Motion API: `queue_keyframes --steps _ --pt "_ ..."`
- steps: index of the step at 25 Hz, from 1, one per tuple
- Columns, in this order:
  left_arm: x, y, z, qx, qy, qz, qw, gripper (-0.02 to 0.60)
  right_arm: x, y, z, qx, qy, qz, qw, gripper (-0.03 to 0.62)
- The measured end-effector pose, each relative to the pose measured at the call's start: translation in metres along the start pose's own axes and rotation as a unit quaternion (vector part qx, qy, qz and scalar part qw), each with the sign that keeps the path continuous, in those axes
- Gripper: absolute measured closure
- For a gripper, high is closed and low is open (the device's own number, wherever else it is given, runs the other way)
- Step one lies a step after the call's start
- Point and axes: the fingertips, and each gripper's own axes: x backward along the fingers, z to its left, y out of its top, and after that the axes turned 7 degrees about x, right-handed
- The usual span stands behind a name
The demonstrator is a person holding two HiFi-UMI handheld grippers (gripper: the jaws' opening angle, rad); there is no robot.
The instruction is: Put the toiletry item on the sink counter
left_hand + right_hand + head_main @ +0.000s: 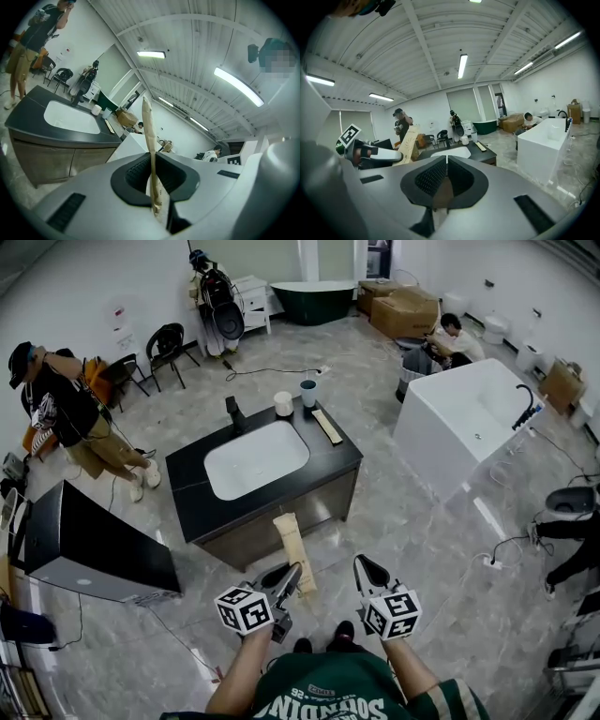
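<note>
The job is barely half done from where I stand. The packet (pixel 292 540), a flat tan toiletry item, is up in the air, clamped by its lower end in the left gripper (pixel 292 569) and sticking up edge-on between the jaws. It is in front of the counter (pixel 187 488), short of the near edge and touching nothing there. What is left, as I judge it: carry the packet over the black top, set it on a bare patch beside the basin, and let go.

The right gripper (pixel 367 564) has its jaws together with nothing between them. It hangs beside the left one, just apart from it.

As for containers, the white basin (pixel 256 459) sunk in the counter looks empty and dry. Behind it stands a black tap (pixel 234 414). Along the back edge are a white cup (pixel 283 403) and a blue cup (pixel 308 392), close together; I cannot see into either. A long tan box (pixel 327 426) lies flat at the right of the basin, closed as far as I can tell. The front corners of the counter are bare, so there is room for the packet.

Off to the right a white bathtub (pixel 441 432) stands empty but for a black spout on its rim. A dark green tub (pixel 314 299) sits by the far wall, and cardboard boxes (pixel 405 310) near it; what they hold is not visible.
</note>
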Motion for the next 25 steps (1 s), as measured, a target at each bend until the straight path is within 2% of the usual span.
queue_keyframes --steps 13,19,25 --pt "-0.061 0.001 -0.026 -0.010 0.032 -0.031 0.9990 0.547 0.002 0.016 -0.063 0.020 0.053 -0.003 0.998 0.551" --pt "-0.075 -0.003 -0.038 -0.011 0.041 -0.038 0.9984 0.547 0.006 0.016 -0.086 0.017 0.063 0.000 0.998 0.551" --pt "-0.093 0.002 -0.033 -0.004 0.044 -0.042 0.9981 0.547 -0.001 0.019 -0.099 0.019 0.069 0.000 0.997 0.551"
